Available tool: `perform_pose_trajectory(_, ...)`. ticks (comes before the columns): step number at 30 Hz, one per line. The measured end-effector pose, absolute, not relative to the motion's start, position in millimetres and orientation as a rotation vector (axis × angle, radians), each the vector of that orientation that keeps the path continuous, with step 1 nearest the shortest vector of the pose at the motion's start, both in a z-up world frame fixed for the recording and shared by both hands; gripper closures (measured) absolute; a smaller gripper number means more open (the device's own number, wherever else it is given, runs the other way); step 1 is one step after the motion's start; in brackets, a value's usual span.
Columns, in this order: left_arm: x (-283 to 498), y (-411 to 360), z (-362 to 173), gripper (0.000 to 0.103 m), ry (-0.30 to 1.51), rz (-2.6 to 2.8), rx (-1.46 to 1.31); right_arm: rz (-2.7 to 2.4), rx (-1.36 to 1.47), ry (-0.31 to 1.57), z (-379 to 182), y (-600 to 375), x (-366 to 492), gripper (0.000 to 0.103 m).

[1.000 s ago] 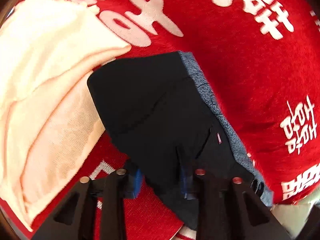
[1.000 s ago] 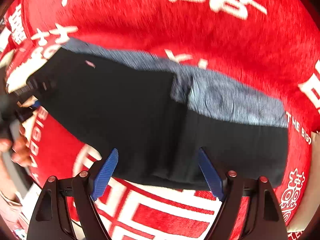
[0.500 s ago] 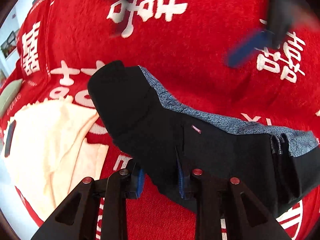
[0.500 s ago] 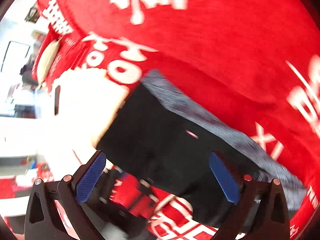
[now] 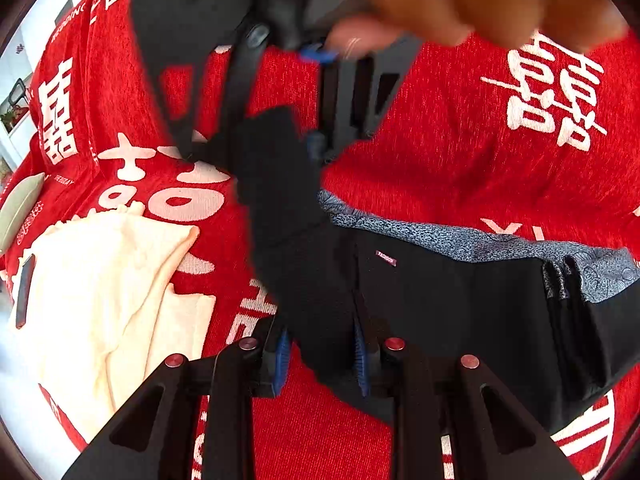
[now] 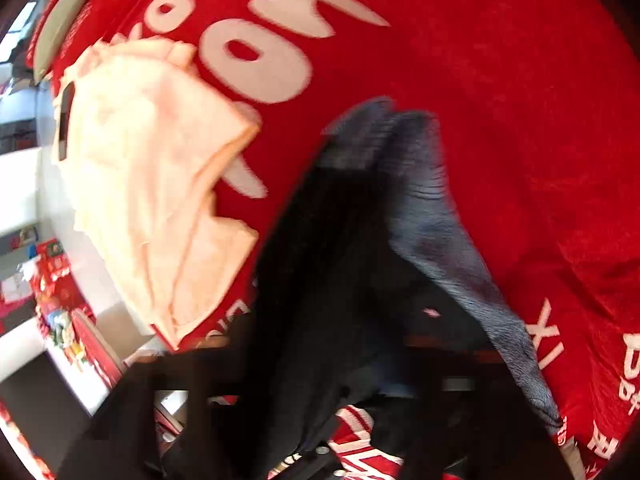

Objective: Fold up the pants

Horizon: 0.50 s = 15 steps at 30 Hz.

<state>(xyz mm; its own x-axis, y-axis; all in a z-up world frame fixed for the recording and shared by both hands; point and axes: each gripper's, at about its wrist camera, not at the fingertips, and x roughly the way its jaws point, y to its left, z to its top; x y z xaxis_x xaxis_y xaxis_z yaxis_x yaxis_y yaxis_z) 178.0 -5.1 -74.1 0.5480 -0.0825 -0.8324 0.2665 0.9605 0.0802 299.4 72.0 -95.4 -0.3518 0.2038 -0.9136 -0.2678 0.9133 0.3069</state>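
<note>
The black pants [image 5: 440, 300] with a grey patterned inner band [image 5: 460, 240] lie on the red cloth. My left gripper [image 5: 320, 356] is shut on the pants' near edge. My right gripper [image 5: 316, 136], seen across in the left wrist view with the hand holding it, is shut on the far corner of the pants and lifts it. In the blurred right wrist view the pants [image 6: 340, 280] hang straight in front of the lens and hide my fingers.
A red blanket with white characters [image 5: 460, 140] covers the surface. A folded cream garment [image 5: 108, 280] lies to the left; it also shows in the right wrist view [image 6: 152, 184]. The blanket's edge and room clutter lie beyond it.
My right gripper swung across to the pants' far left corner and closed on it. The corner rose off the blanket. My left gripper kept its hold.
</note>
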Motion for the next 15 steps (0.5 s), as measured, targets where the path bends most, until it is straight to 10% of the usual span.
perform_pose_trajectory(15,119,-104,10,0.075,0.804,-0.504,0.361,0.528,0.519,1.438,15,-125,221,0.086)
